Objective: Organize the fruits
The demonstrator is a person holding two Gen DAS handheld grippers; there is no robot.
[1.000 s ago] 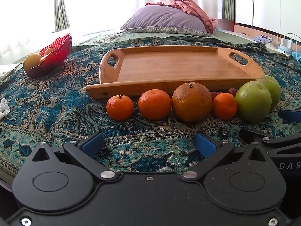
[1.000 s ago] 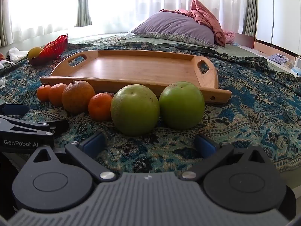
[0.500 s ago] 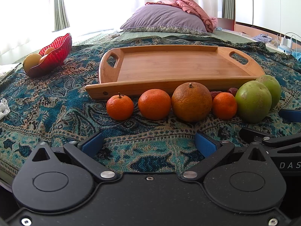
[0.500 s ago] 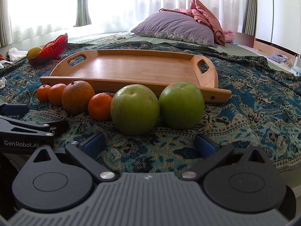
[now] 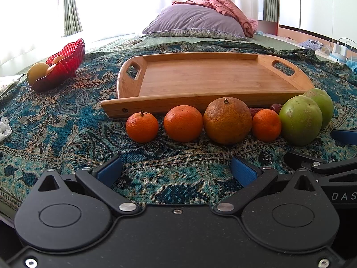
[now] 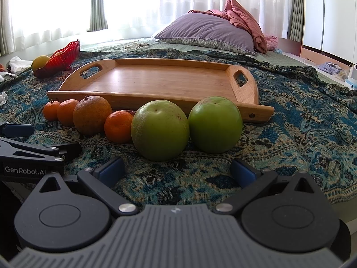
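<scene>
While both tongs, left (image 5: 176, 169) and right (image 6: 176, 169), are held wide with nothing in them, no fruit is picked yet; oranges (image 5: 227, 120) and green fruits (image 6: 159, 130) are lined up on the bed by the bare tray (image 5: 209, 79), so one must be grabbed next

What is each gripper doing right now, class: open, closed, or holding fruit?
Left gripper: open, holding nothing.
Right gripper: open, holding nothing.

"GenRobot.AI" read in white on the black body of the left gripper (image 6: 33, 154), seen from the right wrist; the right gripper (image 5: 334, 169) showed just "DAS", cut off at the edge.
</scene>
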